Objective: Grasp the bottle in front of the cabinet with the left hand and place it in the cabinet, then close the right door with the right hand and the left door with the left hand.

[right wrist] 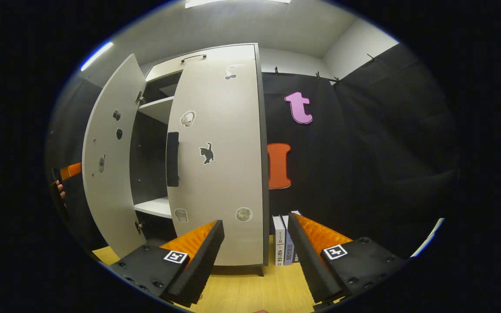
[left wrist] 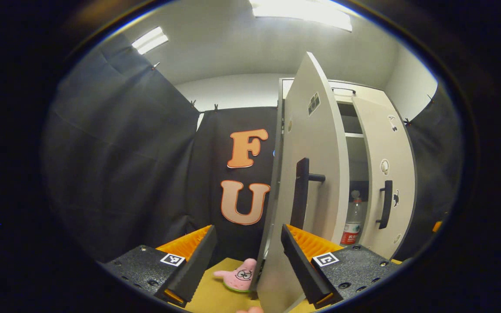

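White-panelled left cabinet door (left wrist: 315,165) sits between our left gripper's (left wrist: 248,256) open jaws, so pushing carelessly risks jamming its edge; right gripper (right wrist: 255,256) also gapes empty

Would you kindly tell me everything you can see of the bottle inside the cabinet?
The bottle is clear plastic with a pale cap and a red label around its lower body. It stands upright inside the cabinet, seen through the gap between the left door and the right door. Nothing grips it; what it stands on is hidden behind the left claw.
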### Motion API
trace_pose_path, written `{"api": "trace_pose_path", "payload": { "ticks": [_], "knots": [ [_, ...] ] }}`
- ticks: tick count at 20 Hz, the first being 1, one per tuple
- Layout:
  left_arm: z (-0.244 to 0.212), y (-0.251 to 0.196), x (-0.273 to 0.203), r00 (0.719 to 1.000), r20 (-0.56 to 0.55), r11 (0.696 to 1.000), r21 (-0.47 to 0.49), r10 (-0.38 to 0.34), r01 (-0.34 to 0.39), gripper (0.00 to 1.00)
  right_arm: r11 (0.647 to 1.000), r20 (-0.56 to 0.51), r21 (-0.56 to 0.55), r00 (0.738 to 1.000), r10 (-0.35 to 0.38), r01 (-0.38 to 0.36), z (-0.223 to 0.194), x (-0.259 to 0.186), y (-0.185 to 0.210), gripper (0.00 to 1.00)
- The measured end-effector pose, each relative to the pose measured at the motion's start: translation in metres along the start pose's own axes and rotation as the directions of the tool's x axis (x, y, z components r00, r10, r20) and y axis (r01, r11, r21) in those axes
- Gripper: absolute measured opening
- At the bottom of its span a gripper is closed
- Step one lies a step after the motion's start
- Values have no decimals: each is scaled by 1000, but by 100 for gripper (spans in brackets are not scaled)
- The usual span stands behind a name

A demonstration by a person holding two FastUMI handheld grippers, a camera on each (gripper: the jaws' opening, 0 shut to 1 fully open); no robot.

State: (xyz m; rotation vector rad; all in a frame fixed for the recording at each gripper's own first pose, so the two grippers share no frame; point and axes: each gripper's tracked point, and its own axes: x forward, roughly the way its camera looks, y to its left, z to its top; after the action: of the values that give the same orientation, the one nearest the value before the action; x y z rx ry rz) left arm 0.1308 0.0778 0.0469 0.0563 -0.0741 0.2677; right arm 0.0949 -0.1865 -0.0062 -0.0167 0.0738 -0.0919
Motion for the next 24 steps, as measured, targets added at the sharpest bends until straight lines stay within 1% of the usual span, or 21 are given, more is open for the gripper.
{"api": "trace_pose_path", "payload": {
  "ticks": [4,5,6,9,10,12,16,18,21,24],
  "knots": [
    [-7,-54,6,995,-5,994,-47,-98,98,90,999,7,-13,999,-40,40,5,-11,-22,97],
    [-8,-67,9,993,-7,991,-53,-120,119,94,999,7,-15,999,-51,51,5,-14,-26,97],
    [-11,-78,10,990,-14,989,-52,-137,136,94,998,6,-16,998,-60,61,5,-16,-30,97],
    [-21,-103,20,983,-31,983,-48,-179,177,93,996,1,-5,996,-85,85,3,-22,-39,97],
    [-24,-110,23,981,-35,980,-53,-192,190,94,996,-2,-2,996,-93,93,2,-24,-41,97],
    [-27,-122,28,974,-43,974,-64,-222,219,94,994,-5,1,994,-108,108,0,-27,-46,97],
    [-32,-141,41,962,-43,962,-68,-269,266,94,991,-4,6,991,-132,132,1,-33,-51,97],
    [-36,-149,48,958,-47,958,-58,-282,279,95,989,-2,6,989,-146,146,2,-34,-55,97],
    [-40,-159,59,953,-38,953,-51,-300,298,94,986,-3,6,986,-168,168,1,-37,-59,97],
    [-46,-168,70,950,-46,949,-68,-310,306,93,983,-7,1,983,-186,186,-1,-40,-64,97]
  ]
}}
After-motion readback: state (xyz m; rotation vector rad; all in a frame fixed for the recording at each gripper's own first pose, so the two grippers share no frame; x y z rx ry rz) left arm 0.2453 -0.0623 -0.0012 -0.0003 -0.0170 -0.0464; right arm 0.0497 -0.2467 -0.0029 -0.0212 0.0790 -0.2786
